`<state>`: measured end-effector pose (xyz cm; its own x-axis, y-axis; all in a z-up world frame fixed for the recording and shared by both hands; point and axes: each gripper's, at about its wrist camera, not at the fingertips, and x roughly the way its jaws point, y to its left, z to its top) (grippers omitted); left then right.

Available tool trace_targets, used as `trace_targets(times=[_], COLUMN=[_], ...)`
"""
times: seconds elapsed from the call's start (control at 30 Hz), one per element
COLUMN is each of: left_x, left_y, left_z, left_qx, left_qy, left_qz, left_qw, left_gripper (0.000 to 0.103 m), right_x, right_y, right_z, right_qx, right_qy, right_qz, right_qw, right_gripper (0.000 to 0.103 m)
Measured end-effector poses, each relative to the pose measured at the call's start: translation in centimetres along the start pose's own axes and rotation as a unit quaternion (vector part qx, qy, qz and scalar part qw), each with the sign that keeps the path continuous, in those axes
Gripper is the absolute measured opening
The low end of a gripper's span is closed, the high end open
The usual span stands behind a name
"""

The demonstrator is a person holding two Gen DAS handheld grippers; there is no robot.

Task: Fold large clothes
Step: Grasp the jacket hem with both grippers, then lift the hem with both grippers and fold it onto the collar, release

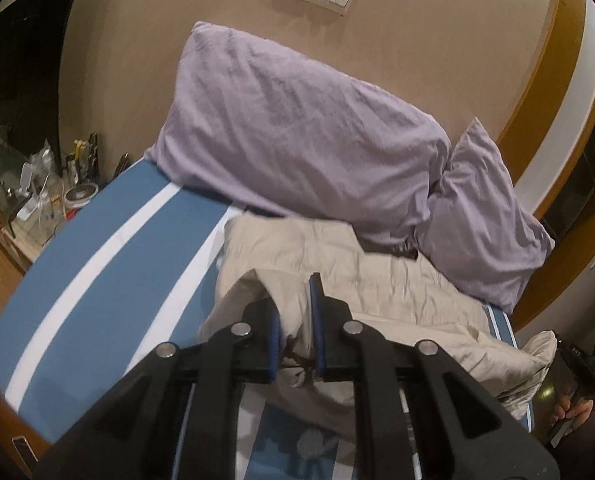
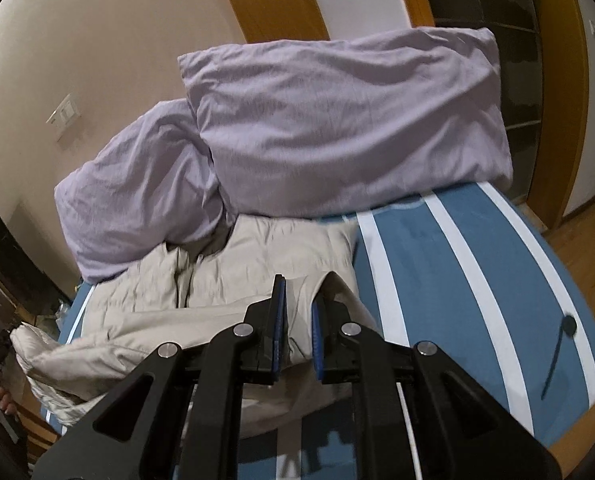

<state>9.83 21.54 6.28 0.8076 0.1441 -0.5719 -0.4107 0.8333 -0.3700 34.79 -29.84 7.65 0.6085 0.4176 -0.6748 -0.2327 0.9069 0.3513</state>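
Bed (image 1: 97, 264) with blue and white stripes filled most of both views. Two purple pillows (image 1: 297, 120) leaned on the wall at the head of the bed. In front of the pillows lay the beige garment (image 1: 377, 280), big, soft and crumpled. Its long side ran across the bed, along the line of the pillows.

The left gripper (image 1: 297, 332) was clamped on one bunched edge of the garment. The right gripper (image 2: 299, 332) was clamped on another bunched edge, nearer the open stripes. Each pinch was on the side away from the pillows, so the rest of the garment stretched from the tongs toward the pillows. Both hands looked equally close to it. The next move would likely carry this held edge toward the pillows, keeping both ends level.
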Motion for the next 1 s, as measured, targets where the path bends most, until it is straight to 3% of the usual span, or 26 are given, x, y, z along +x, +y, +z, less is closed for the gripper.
trace_targets(times=[0.47, 1.0], left_x=[9.9, 23.5], left_y=[-1.6, -1.3], left_z=[8.0, 10.6], left_qx=[0.015, 0.015], left_qy=[0.003, 0.063], left_qz=[0.009, 0.053], left_qw=[0.9998, 0.9965], left_gripper=[0.013, 0.013], right_x=[8.6, 21.5], right_y=[0.9, -0.6], right_z=[6.5, 8.2], right_qx=[0.013, 0.047], right_qy=[-0.007, 0.055], right_qz=[-0.017, -0.071], right_qw=[1.0, 0.995], right_gripper=[0.012, 0.012])
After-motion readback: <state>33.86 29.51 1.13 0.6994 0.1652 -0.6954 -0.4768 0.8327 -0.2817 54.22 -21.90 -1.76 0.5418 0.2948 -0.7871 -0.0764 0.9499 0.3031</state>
